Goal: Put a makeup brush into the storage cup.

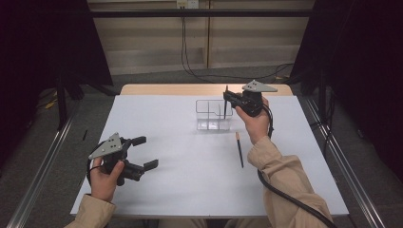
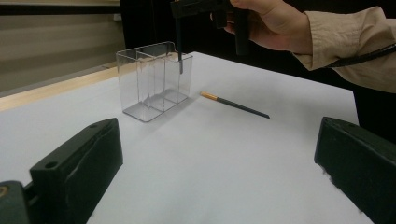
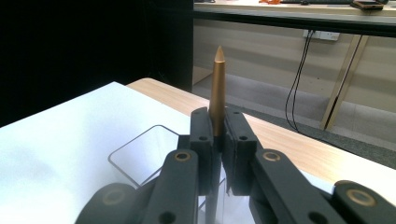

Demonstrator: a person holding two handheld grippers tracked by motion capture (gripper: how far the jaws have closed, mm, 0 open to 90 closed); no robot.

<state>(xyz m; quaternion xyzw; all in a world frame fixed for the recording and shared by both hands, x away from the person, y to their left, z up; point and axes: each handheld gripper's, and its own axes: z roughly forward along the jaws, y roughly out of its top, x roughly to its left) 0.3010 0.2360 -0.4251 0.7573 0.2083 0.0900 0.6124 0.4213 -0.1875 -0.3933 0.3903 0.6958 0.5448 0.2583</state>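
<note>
The right gripper, upper centre of the high view, has its jaws clamped on a pencil held upright, its lower end inside the clear organiser. Next, I judge: lower, release. A second pencil lies on the white desk right of centre. The left gripper, lower left, hangs spread and empty. Dark curtains flank the room.

We have a desk with a pale grey-white top and a strip of light wood along its far edge. A clear plastic organiser with compartments stands upright on it toward the far side. Near it, closer to us and to the right, a dark pencil with an orange end lies flat on the surface.
</note>
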